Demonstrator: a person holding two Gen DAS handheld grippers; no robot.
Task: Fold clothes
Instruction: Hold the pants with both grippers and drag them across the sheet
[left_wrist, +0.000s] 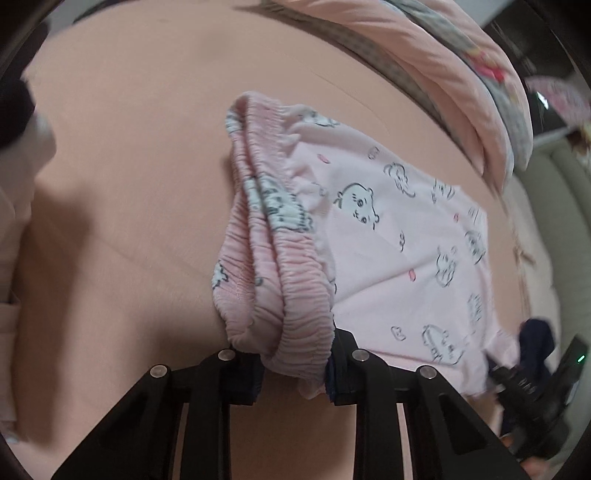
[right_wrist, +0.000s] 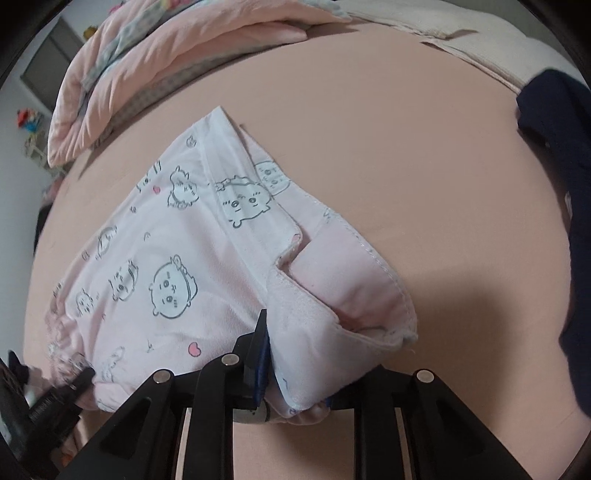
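Note:
Pink pyjama bottoms (left_wrist: 399, 236) printed with cartoon animals lie on a peach bed sheet (left_wrist: 129, 177). My left gripper (left_wrist: 295, 369) is shut on the bunched elastic waistband (left_wrist: 291, 325) at the near corner, with the fabric pressed between its blue pads. In the right wrist view the same bottoms (right_wrist: 155, 266) spread to the left, and my right gripper (right_wrist: 295, 384) is shut on the folded hem end (right_wrist: 314, 332); its right finger is hidden under the cloth. Each gripper shows in the other's view, at the garment's far corner: the right gripper (left_wrist: 517, 376), the left gripper (right_wrist: 70, 384).
A folded pink quilt (left_wrist: 461, 74) (right_wrist: 147, 48) lies along the far edge of the bed. A dark navy garment (right_wrist: 554, 177) sits at the right, and a beige cloth (right_wrist: 480, 48) beyond it. Pale pink fabric (left_wrist: 14, 229) lies at the left edge.

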